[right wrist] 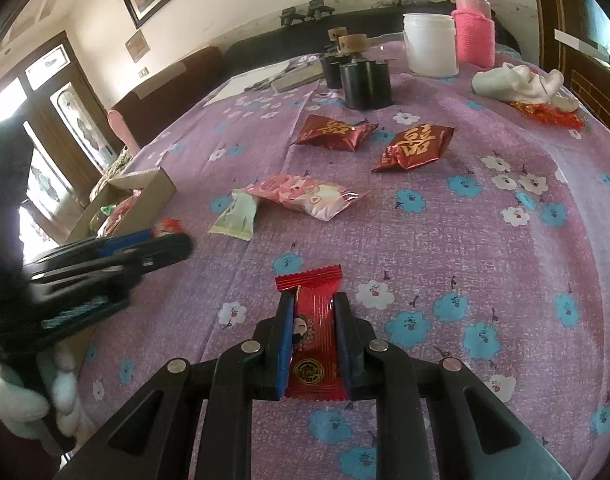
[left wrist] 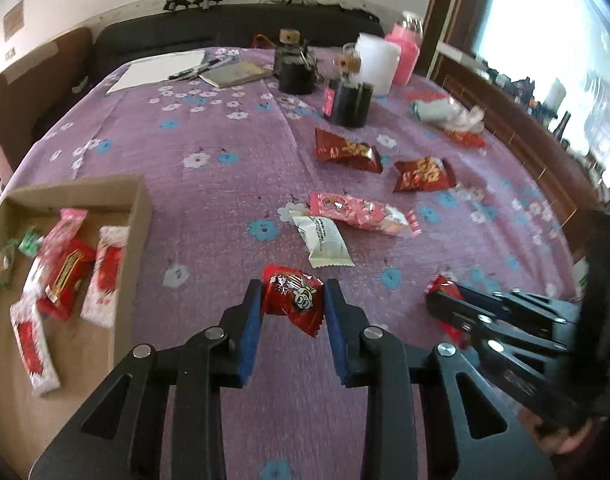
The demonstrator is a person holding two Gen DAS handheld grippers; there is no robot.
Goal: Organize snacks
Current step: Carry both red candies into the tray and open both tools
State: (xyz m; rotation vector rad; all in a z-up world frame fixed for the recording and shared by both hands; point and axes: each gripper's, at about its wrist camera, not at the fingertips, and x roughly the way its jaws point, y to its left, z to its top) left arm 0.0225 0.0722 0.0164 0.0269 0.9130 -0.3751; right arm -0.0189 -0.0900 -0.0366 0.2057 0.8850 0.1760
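Red snack point(left wrist: 293, 298) in left tongs point(left wrist: 292, 300), beside box edge point(left wrist: 139, 232)

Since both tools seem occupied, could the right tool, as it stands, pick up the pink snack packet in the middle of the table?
Probably not yet: the right tool is shut on a red candy packet. The cloth towards the pink packet looks clear.

Flowered purple tablecloth point(left wrist: 225, 136) strewn with snack packets point(left wrist: 347, 149)
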